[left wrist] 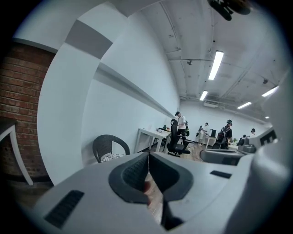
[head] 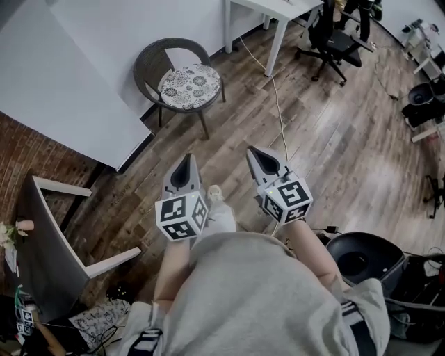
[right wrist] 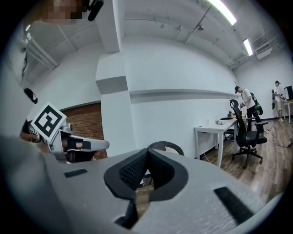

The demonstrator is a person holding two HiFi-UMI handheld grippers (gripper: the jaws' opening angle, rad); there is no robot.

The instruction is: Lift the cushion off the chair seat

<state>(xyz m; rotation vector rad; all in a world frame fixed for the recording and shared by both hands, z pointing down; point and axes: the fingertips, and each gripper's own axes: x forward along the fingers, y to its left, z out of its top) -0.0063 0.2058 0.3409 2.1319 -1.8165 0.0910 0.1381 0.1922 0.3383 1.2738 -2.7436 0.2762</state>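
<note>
The wooden floor [head: 334,160] takes up most of what you see, and it runs up to the wicker chair [head: 154,61], which stands with its back to the white wall [head: 83,62]. Left of the chair and nearer to you, that wall gives way to a brick wall [head: 28,160]. Right of the chair, along the same white wall, stands a white table [head: 278,8], and beyond it, farther from the chair, a black office chair [head: 332,43]. The cushion [head: 189,86], round with a dark floral print on white, lies flat on the chair's seat and covers it; nothing touches it. A pale cable [head: 277,104] trails over the floor to the right of the chair and on toward you. You hold both grippers side by side, well short of the chair and pointing roughly toward it. The left gripper [head: 186,161] sits more in line with the chair, and the right gripper [head: 256,153] is beside it on the far side from the chair. The left one's fingers [left wrist: 132,176] are pressed together with nothing between them, and the right one's fingers [right wrist: 130,171] are pressed together and empty as well.
</note>
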